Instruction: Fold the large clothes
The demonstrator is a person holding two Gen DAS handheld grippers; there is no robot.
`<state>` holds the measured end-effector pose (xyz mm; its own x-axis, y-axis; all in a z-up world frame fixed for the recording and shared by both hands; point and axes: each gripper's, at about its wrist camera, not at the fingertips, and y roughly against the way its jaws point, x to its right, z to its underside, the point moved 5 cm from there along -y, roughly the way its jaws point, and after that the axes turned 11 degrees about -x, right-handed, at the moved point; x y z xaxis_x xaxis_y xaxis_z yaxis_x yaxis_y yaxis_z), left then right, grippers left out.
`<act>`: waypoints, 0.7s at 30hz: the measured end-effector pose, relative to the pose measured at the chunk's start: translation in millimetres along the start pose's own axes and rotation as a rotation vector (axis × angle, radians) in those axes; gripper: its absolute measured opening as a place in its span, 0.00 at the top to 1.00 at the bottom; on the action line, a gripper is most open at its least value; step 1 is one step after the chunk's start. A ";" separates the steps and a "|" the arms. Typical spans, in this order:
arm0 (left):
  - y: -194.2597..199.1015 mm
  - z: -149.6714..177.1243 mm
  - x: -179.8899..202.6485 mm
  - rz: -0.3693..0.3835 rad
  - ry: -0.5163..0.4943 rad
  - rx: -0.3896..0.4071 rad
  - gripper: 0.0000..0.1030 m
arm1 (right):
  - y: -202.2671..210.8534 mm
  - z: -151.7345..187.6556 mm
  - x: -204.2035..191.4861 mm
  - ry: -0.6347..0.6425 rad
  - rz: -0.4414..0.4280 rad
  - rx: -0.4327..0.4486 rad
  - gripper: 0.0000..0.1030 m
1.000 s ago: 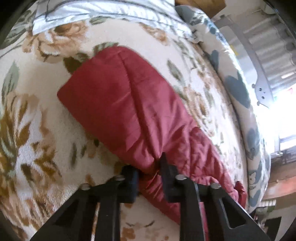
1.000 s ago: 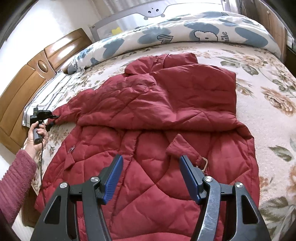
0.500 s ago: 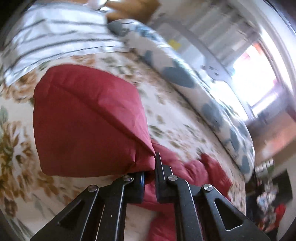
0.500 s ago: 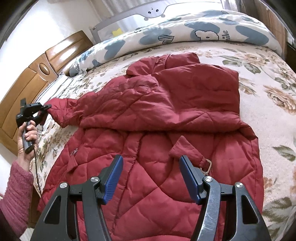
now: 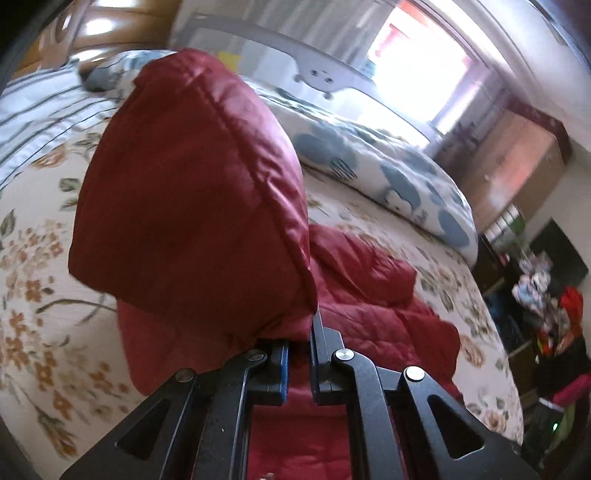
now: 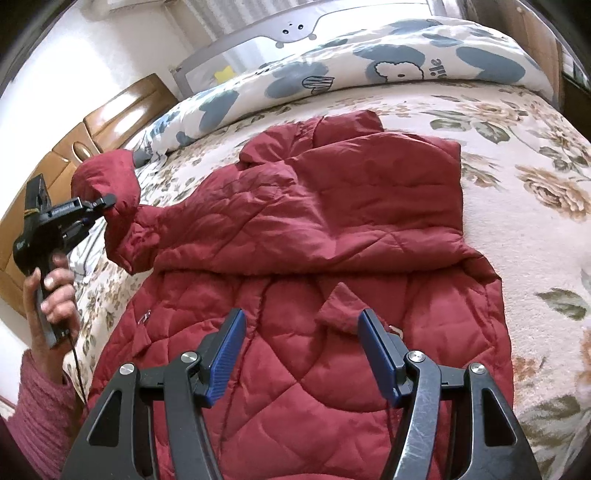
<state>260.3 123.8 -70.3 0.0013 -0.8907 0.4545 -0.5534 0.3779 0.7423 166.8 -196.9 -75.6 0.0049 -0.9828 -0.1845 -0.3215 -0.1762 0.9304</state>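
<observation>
A dark red quilted jacket (image 6: 332,229) lies spread on the floral bedspread (image 6: 517,221). Its left sleeve (image 6: 110,192) is raised off the bed, and my left gripper (image 6: 105,203) is shut on the fabric near the cuff. In the left wrist view the sleeve cuff (image 5: 192,192) bulges up right in front of the camera, pinched between the left gripper (image 5: 297,354). My right gripper (image 6: 299,343) hovers open above the jacket's lower front, nothing between its blue pads (image 6: 229,350). A small tab with a metal ring (image 6: 343,306) lies just beyond it.
A rolled blue-and-white quilt (image 6: 369,66) lines the far side under a grey bed rail (image 6: 295,29). A wooden headboard (image 6: 92,129) and a striped pillow (image 5: 33,118) are at the left. A hand (image 6: 51,291) in a knitted red sleeve holds the left gripper. Cluttered shelves (image 5: 546,295) stand past the bed.
My left gripper closed on the sleeve and lifted it up off the bedspread, carrying it toward the jacket body and rolling as it went. The right gripper stayed still and open.
</observation>
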 end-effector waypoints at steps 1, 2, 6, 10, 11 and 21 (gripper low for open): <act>-4.0 -3.0 2.2 0.001 -0.006 -0.005 0.94 | 0.1 -1.0 1.9 -0.007 -0.008 0.002 0.37; -8.1 -0.8 9.7 0.004 -0.023 -0.015 0.94 | -0.2 -1.8 3.7 -0.014 -0.014 0.003 0.37; -32.8 -2.2 33.0 -0.033 -0.096 -0.059 0.94 | 0.3 -5.4 12.8 -0.047 -0.039 0.011 0.37; -57.5 -1.6 68.6 -0.066 -0.181 -0.107 0.94 | 6.3 -9.0 25.3 -0.084 -0.057 0.030 0.37; -62.2 0.6 79.4 -0.072 -0.203 -0.115 0.94 | 7.8 -10.0 28.5 -0.093 -0.061 0.035 0.37; -101.7 5.9 138.2 -0.079 -0.333 -0.179 0.94 | 18.8 -26.3 58.9 -0.171 -0.097 0.074 0.36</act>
<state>311.8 -39.2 -85.8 -0.2485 -0.9410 0.2298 -0.4081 0.3169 0.8562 185.9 -259.6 -60.7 -0.1195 -0.9368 -0.3290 -0.3958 -0.2589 0.8811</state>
